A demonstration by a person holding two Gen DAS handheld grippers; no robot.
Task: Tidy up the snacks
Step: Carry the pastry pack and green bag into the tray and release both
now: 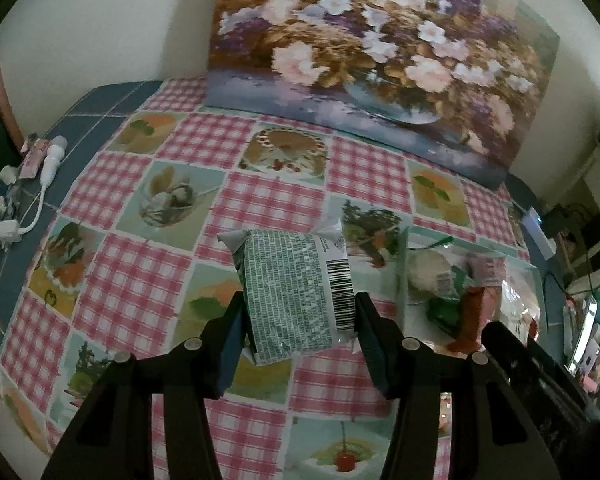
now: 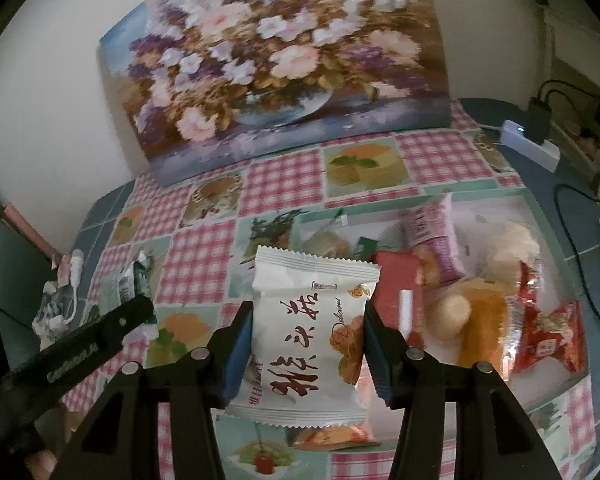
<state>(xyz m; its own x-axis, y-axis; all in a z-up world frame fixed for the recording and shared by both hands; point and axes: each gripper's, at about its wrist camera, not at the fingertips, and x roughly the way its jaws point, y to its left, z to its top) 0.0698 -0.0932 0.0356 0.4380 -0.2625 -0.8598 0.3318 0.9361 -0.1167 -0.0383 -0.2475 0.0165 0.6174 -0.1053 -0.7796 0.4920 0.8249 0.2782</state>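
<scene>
My left gripper (image 1: 298, 312) is shut on a green-and-white snack packet (image 1: 296, 292) with a barcode, held above the checked tablecloth (image 1: 140, 280). My right gripper (image 2: 306, 332) is shut on a white snack packet (image 2: 308, 332) printed with red characters and a biscuit picture. A clear tray (image 2: 548, 392) on the right holds several snack packets: red, pink, orange and round pale ones. In the left wrist view the same clear tray (image 1: 402, 280) lies to the right of the held packet. The left gripper's arm (image 2: 84, 340) shows at the left of the right wrist view, with the green packet (image 2: 134, 280) beyond it.
A flower painting (image 1: 380, 60) leans against the wall at the back of the table. White cables and adapters (image 1: 40, 184) lie at the left edge. A white power strip (image 2: 532, 144) with black cords sits at the back right.
</scene>
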